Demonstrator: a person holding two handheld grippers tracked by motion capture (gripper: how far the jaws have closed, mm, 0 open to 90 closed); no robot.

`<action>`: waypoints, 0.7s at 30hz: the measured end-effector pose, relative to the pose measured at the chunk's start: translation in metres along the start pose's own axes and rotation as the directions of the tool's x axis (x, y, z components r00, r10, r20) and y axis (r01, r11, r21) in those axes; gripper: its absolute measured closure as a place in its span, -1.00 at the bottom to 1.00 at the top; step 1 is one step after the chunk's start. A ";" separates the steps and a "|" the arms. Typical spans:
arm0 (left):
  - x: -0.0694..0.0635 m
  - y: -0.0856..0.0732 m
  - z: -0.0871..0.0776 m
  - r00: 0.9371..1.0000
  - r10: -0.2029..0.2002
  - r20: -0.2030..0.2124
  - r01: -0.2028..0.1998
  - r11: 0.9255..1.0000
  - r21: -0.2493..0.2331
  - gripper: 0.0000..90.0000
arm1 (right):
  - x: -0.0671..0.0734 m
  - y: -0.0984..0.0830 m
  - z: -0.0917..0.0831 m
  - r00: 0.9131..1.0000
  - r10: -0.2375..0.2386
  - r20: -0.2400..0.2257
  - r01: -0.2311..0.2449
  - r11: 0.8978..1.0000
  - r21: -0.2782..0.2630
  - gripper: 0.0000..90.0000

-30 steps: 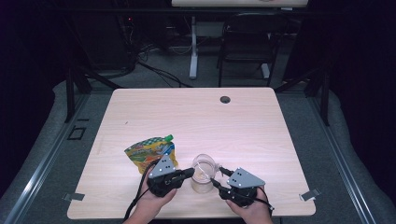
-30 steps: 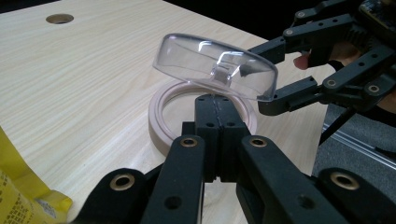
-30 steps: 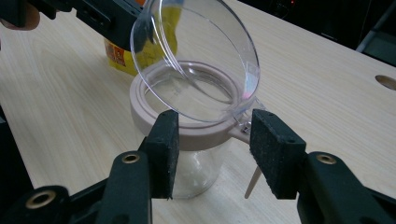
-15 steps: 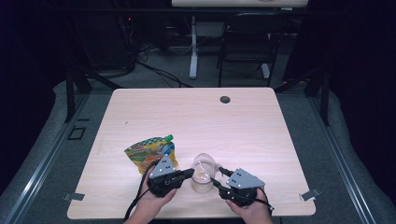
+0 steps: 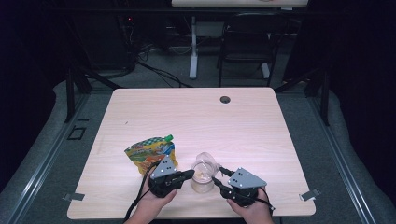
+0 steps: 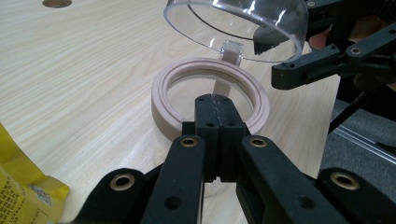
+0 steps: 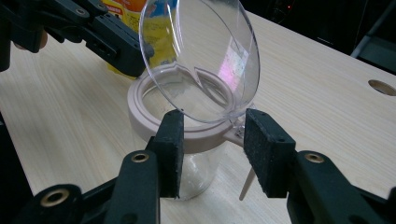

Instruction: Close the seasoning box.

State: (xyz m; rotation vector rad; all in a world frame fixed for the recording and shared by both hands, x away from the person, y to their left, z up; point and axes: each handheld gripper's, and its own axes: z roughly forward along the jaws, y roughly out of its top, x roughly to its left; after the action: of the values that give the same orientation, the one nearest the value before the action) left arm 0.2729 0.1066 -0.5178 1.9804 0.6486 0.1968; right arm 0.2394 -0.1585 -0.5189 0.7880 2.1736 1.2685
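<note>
Black jaws of the left gripper [image 6: 215, 109] are pressed together at the jar [image 6: 210, 100] rim; the right gripper [image 7: 212, 140], just closing, is held apart around the lid [image 7: 201, 56] hinge.

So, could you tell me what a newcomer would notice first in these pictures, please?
Most striking is the clear jar at the near edge of the table, its domed lid flipped up on a hinge above a pinkish rim. The left gripper is shut at that rim, and the right gripper has just been closing, its pads either side of the hinge. A bright yellow pouch lies just left of the jar.
</note>
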 end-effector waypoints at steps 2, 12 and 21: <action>0.000 -0.001 0.001 1.000 0.000 -0.001 0.000 1.000 -0.003 0.99 | 0.000 0.000 0.000 1.000 0.004 0.000 -0.004 1.000 -0.001 0.30; 0.000 -0.001 0.001 1.000 -0.002 0.000 0.002 1.000 -0.004 0.99 | -0.002 0.000 -0.001 1.000 0.006 0.000 -0.006 1.000 -0.002 0.31; 0.000 -0.002 0.001 1.000 -0.005 0.002 0.005 1.000 -0.008 0.99 | -0.002 0.000 -0.002 1.000 0.018 -0.001 -0.018 1.000 -0.007 0.37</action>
State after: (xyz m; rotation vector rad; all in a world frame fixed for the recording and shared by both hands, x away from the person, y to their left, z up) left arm 0.2731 0.1062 -0.5199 1.9713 0.6500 0.1941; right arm 0.2395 -0.1613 -0.5180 0.8055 2.1660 1.2850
